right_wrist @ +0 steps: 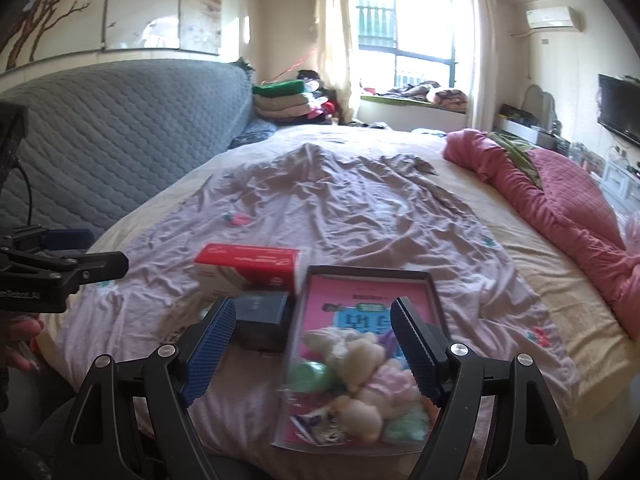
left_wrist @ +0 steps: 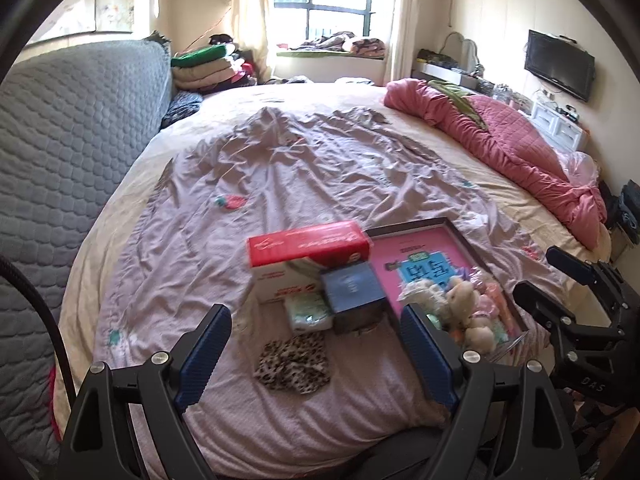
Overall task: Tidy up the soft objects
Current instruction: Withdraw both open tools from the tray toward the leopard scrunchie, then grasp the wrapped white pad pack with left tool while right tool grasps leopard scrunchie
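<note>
A leopard-print scrunchie (left_wrist: 294, 362) lies on the lilac bedsheet, between the open jaws of my left gripper (left_wrist: 316, 320). Behind it sit a small pale green packet (left_wrist: 310, 312), a dark blue box (left_wrist: 354, 294) and a red and white box (left_wrist: 306, 258). A pile of small plush toys (left_wrist: 464, 306) lies on a dark-framed pink tray (left_wrist: 424, 246). In the right wrist view the plush pile (right_wrist: 362, 376) lies on the tray (right_wrist: 362, 274) between the open jaws of my right gripper (right_wrist: 314, 312). Both grippers are empty.
The round bed has a grey quilted headboard (left_wrist: 68, 152) at left and a pink quilt (left_wrist: 516, 144) along the right edge. Folded blankets (left_wrist: 208, 66) are stacked at the far left. The right gripper (left_wrist: 560, 280) shows at the left wrist view's right edge.
</note>
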Tool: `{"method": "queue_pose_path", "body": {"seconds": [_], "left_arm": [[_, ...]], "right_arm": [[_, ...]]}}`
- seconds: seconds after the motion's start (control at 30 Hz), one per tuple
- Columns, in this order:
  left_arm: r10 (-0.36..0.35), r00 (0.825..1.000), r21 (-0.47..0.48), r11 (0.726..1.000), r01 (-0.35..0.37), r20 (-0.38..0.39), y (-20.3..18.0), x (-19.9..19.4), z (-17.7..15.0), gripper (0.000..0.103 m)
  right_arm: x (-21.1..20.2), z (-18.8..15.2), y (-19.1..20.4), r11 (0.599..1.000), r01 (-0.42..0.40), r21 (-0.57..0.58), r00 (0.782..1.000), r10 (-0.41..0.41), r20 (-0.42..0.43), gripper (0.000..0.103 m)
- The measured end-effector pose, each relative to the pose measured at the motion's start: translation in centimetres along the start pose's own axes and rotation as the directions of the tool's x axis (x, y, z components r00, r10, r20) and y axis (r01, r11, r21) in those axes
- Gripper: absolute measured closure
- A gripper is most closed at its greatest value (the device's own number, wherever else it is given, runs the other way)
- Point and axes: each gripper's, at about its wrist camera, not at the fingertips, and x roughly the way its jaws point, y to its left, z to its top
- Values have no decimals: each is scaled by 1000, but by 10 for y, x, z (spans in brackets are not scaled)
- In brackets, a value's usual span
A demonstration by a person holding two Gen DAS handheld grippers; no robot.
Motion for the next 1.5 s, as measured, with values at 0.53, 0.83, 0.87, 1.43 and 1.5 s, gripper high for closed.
{"method": "queue_pose_path", "body": {"seconds": [0.53, 0.83, 0.87, 1.43, 1.5], "left_arm": [[30, 995, -66, 997, -36, -94, 47, 39, -39, 17], [-33, 988, -96, 995, 19, -149, 58, 79, -34, 17], [-42, 986, -95, 995, 27, -160, 56, 85, -34, 17], [-211, 926, -181, 970, 160, -313, 62, 198, -32, 18], [-253, 916, -211, 958, 193, -312, 66, 209, -31, 19]], "right_arm": [[40, -12, 66, 991, -97, -93, 993, 89, -79, 22], [83, -47, 93, 978, -200, -59, 967, 187, -173, 22], [87, -50, 96, 977, -206, -60, 965, 193, -179, 22], [150, -84, 124, 967, -256, 4, 937, 249, -247, 22], [157, -84, 125, 968, -250, 7, 939, 244, -244, 22]]}}
